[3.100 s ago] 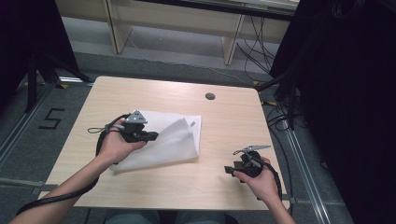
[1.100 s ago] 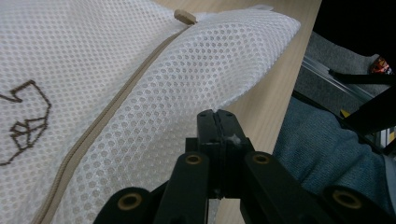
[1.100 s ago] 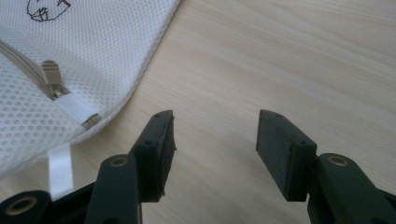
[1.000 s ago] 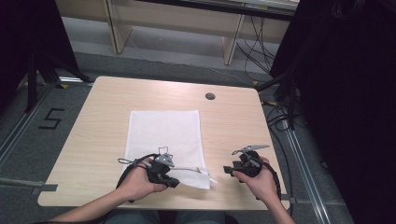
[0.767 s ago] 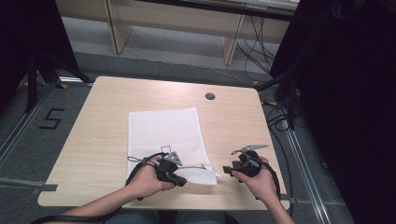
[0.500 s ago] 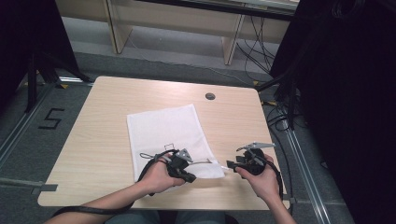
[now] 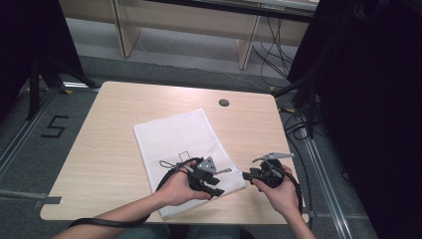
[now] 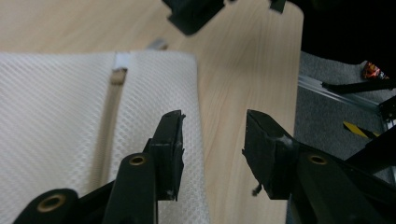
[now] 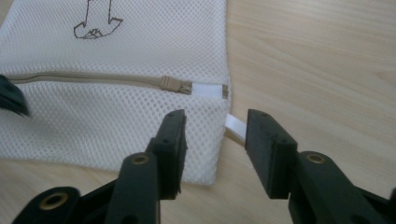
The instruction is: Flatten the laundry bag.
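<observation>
A white mesh laundry bag is lain flat; both the left gripper and right gripper are held open — empty. Its zipper pull would likely be seized next — a fine pinch.

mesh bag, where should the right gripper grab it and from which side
Probably the mesh bag corner by the white tab, just below the zipper pull. Come in level from the bag's right edge: that corner already lies between the open jaws of the right gripper, and the flat fabric gives nothing to grip elsewhere.
</observation>
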Motion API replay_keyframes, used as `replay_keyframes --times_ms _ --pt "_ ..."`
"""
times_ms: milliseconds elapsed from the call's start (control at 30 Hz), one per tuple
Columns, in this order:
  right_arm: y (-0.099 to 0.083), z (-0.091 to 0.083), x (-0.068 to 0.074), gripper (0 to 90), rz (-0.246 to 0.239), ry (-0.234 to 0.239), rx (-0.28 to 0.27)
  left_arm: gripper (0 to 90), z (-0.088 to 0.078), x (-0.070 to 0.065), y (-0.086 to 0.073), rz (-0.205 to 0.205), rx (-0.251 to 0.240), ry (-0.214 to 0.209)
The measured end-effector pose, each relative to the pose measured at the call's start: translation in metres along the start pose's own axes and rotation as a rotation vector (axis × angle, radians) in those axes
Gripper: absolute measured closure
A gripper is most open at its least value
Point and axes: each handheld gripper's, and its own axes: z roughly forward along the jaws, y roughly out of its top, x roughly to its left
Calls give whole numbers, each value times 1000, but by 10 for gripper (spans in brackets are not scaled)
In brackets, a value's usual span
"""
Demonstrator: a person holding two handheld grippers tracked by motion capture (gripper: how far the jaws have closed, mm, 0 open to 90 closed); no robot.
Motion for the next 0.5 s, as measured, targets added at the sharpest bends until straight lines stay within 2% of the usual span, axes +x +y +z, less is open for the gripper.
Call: replay_keyframes --times_ms 33,67,100,133,167,200,233,267,300,333,433,467,500 --pt "0 -2 3 621 41 -9 33 561 -8 2 2 -5 -13 18" --pt "-1 1 5 652 47 -7 23 560 -16 6 3 -17 -20 38" --pt "-1 1 5 652 47 -7 23 560 -24 12 2 -9 -22 61" --pt "0 -1 7 676 34 0 68 554 -32 20 0 -22 -9 89" --pt "0 1 8 682 40 5 69 552 -39 28 -4 -48 12 119" --pt "0 1 8 682 40 5 69 552 -47 39 -9 -50 35 152" --pt "-1 1 8 686 32 4 83 551 -57 53 -18 -41 107 201" --pt "-1 2 9 682 23 1 95 542 -62 61 -24 -31 155 212" --pt "-1 3 9 673 23 -2 103 538 -67 70 -35 -52 188 226" --pt "-3 8 8 660 30 -8 77 538 -70 73 -41 -65 206 221" --pt "-1 10 5 653 18 -27 116 542 -75 73 -62 -97 216 184" --pt "-1 10 5 653 18 -27 116 542 -74 70 -67 -113 201 175" --pt "-1 13 4 667 14 -29 97 549 -72 66 -71 -150 155 170"
